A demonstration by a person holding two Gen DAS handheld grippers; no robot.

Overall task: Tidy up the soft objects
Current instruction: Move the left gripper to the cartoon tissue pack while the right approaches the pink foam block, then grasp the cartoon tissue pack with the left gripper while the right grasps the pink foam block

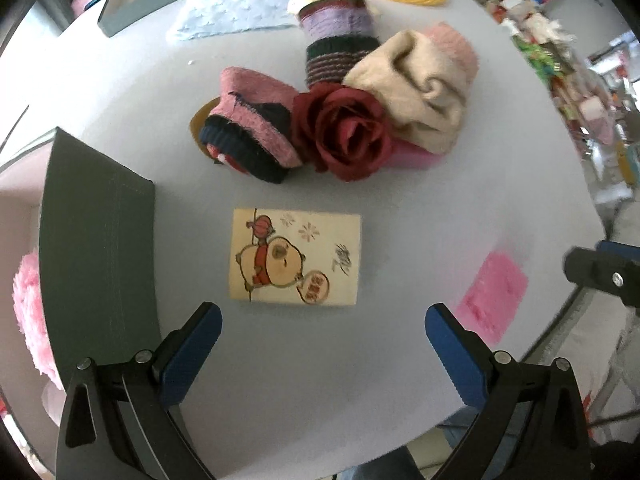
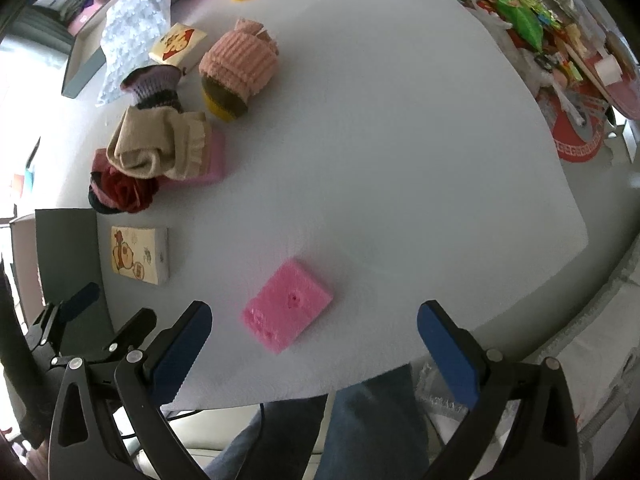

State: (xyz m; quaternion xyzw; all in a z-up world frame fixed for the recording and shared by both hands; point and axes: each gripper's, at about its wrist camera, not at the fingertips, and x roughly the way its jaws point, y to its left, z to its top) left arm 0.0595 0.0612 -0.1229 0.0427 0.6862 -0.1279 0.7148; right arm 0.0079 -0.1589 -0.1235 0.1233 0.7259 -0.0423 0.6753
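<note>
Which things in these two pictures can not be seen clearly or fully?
- Fluffy pink pom-pom, left wrist view: half hidden behind the dark green box wall.
- Pink foam block under the beige knitted sock: mostly covered.
- Flat pink foam pad: blurred in the left wrist view.
- Packets along the far table edge, right wrist view: too small to identify.

No lettering can be read with certainty: the cartoon-printed packet [image 1: 295, 257] at the centre of the left wrist view carries a handwritten scrawl and red characters in a bubble, both too blurred to make out.
</note>
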